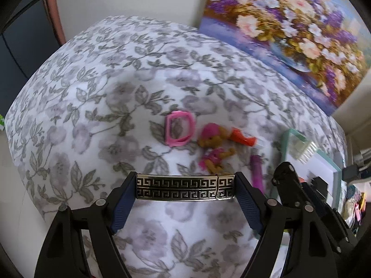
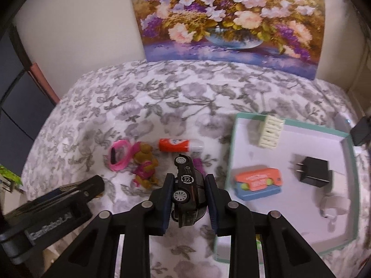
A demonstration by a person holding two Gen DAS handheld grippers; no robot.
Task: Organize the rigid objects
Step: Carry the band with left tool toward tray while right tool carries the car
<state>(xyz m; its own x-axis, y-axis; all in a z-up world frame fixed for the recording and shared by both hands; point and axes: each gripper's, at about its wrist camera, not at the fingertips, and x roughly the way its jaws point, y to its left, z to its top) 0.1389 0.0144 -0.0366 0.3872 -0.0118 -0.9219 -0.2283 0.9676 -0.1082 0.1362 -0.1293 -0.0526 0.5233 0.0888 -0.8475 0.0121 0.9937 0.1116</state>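
My left gripper (image 1: 184,186) is shut on a black and silver bar with a Greek key pattern (image 1: 183,187), held crosswise above the floral cloth. My right gripper (image 2: 189,185) is shut on a black toy car (image 2: 186,190), held on its side above the cloth. On the cloth lie a pink wristband (image 1: 178,128) (image 2: 119,154), a small bear doll in pink (image 1: 214,148) (image 2: 145,165), an orange tube (image 1: 242,136) (image 2: 179,145) and a magenta comb (image 1: 257,171) (image 2: 199,163). The white tray with teal rim (image 2: 234,139) (image 1: 284,139) sits to the right.
The tray holds a ridged cream block (image 2: 270,131), an orange and blue toy bus (image 2: 258,183), a black plug adapter (image 2: 314,171) and a white piece (image 2: 332,206). A flower painting (image 2: 227,16) leans on the wall behind. The left gripper shows in the right wrist view (image 2: 58,203).
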